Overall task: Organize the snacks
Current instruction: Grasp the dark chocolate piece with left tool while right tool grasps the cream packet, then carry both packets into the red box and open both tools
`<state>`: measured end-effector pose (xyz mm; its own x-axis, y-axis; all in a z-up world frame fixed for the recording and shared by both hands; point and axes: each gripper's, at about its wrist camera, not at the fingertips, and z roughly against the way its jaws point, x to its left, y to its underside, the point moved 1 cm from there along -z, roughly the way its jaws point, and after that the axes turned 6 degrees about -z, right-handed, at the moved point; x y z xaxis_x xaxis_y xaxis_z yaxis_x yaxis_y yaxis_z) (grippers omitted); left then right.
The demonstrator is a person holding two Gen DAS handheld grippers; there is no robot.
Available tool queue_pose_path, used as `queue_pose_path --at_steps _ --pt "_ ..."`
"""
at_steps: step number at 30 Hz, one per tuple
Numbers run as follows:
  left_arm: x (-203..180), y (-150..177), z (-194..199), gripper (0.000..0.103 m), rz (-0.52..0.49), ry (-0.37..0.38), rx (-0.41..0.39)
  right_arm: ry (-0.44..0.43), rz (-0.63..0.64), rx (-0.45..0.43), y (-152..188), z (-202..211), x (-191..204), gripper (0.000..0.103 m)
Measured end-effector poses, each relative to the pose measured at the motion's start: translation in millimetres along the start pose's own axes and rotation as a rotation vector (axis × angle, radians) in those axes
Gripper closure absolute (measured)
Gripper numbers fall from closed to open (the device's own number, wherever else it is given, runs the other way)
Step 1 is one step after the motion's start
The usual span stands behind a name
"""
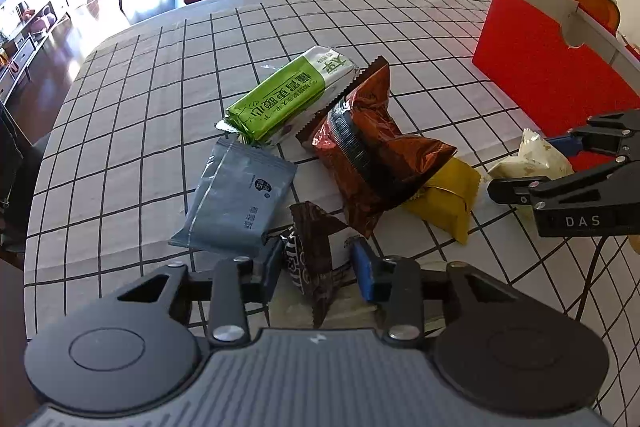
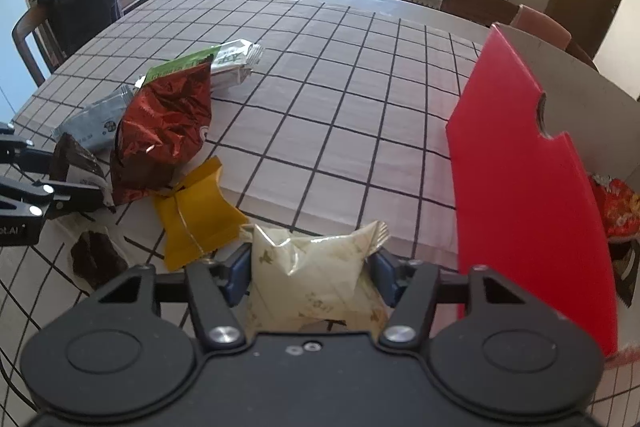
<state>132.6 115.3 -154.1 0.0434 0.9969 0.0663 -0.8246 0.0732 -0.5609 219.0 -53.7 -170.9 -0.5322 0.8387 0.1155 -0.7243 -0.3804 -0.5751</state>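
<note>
The jaws of the left gripper [image 1: 316,261] sit either side of a dark brown wrapped snack [image 1: 310,259], though whether they pinch it is hard to tell; the packet's lower end is hidden behind the gripper body. The right gripper [image 2: 310,275] has its jaws closed on a cream packet [image 2: 316,279], just beside the red box [image 2: 528,187], whose contents are mostly cut off, only a red wrapper [image 2: 614,207] showing. On the checked counter [image 1: 140,107] lie a green biscuit pack [image 1: 280,95], a grey pouch [image 1: 236,195], a crumpled red-brown bag [image 1: 368,151] overlapping a yellow packet [image 1: 444,199].
</note>
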Motion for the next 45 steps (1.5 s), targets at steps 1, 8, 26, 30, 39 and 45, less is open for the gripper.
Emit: queue_pose_path --at_steps 1,8,26,30,39,45 --pt "0 0 0 0.069 -0.001 -0.001 -0.001 -0.001 -0.005 -0.001 0 1 0 0.044" --pt "6 2 5 0.072 0.043 0.016 -0.009 -0.004 -0.039 -0.024 7 16 -3 0.045" --pt "5 4 53 0.075 0.143 0.025 -0.044 -0.068 -0.085 -0.109 8 93 -14 0.045" --pt "-3 -5 72 0.075 0.152 0.026 -0.072 -0.071 -0.096 -0.136 1 112 -25 0.045" --pt "-46 -49 99 0.075 0.107 0.027 -0.145 -0.051 -0.076 -0.217 -16 150 -61 0.045" --pt "-91 -86 101 0.075 0.058 0.063 -0.193 -0.014 -0.082 -0.244 -24 158 -99 0.045"
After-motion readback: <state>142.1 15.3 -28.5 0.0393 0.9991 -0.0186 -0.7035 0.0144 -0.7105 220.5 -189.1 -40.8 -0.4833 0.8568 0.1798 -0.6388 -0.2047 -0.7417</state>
